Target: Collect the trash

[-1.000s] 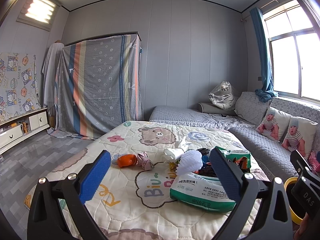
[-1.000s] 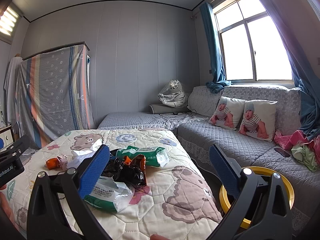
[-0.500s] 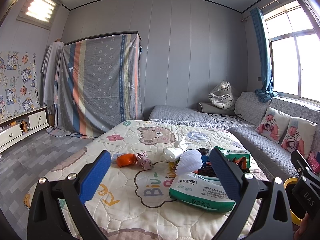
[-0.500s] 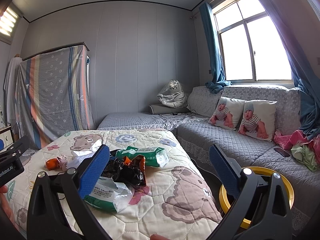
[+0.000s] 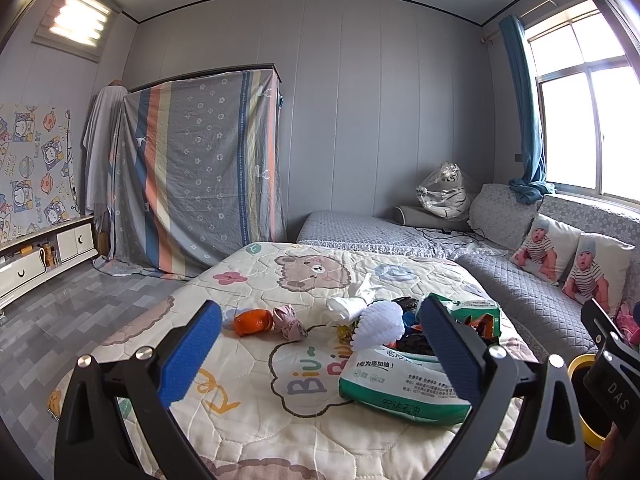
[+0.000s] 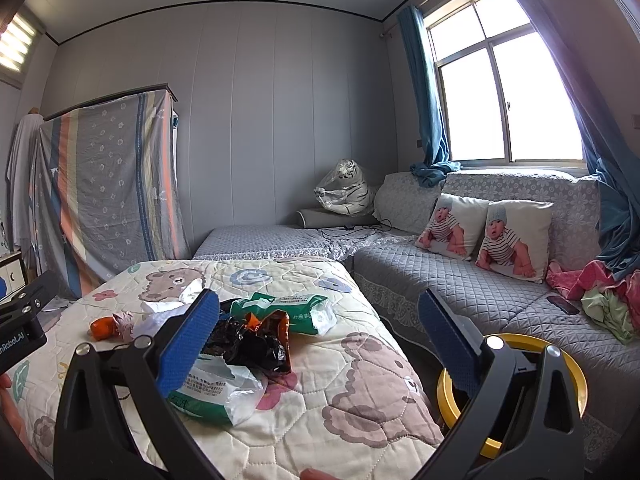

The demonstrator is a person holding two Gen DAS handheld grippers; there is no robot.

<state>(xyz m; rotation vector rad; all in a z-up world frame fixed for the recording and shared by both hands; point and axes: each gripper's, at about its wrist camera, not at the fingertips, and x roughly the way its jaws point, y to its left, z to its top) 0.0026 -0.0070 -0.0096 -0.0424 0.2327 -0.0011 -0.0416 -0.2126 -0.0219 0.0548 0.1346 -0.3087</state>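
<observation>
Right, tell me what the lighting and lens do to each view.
Left wrist view: the window at the right edge is blown out white, and the fisheye bows the ceiling line; the left tool and the trash on the quilt stay sharp. Right wrist view: the window glares harder, with a purple flare to its right; the right tool reads sharp.

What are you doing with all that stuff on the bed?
Cleaning up trash. Both grippers, the left gripper and the right gripper, hang open above the quilt, holding nothing. Wrappers sit in a pile: a green and white bag, a black wrapper, an orange scrap. A yellow bin waits beside the bed.
</observation>
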